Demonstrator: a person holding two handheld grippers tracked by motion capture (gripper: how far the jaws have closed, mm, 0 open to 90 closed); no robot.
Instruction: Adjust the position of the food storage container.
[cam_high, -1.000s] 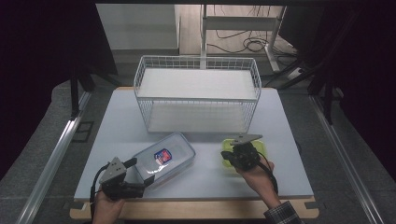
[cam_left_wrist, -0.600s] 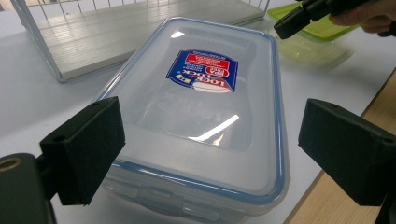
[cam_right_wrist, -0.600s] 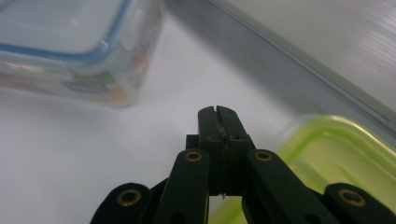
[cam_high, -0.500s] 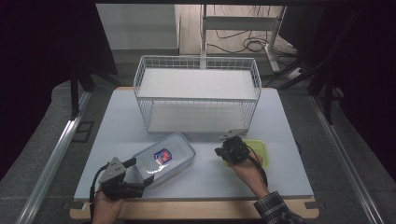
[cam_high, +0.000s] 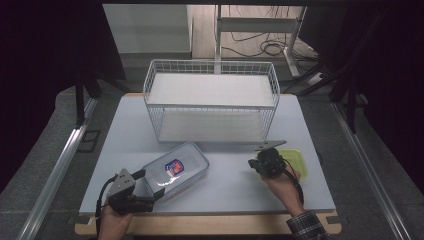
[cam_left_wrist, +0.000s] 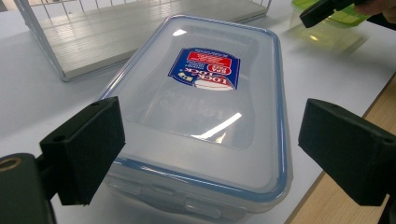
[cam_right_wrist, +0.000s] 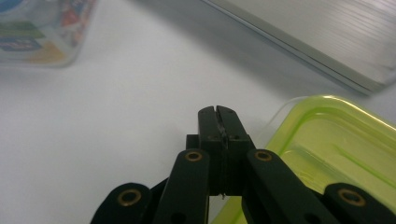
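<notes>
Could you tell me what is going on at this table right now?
A person works at the white table with a gripper in each hand. The left gripper, jaws wide open, straddles the near end of the clear, blue-rimmed plastic container without pressing on it. The right gripper, jaws shut and empty, sits at the edge of the lime-green plastic container. A white wire basket stands behind.

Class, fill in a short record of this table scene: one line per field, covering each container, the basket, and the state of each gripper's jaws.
clear container: blue-rimmed lid with a red and blue label, flat on the table, near its front left
green container, front right of the table
wire basket, white, at the back of the table
left gripper, jaws open, one on each side of the clear container's near end, not pressing
right gripper, jaws shut, empty, beside the green container's edge
</notes>
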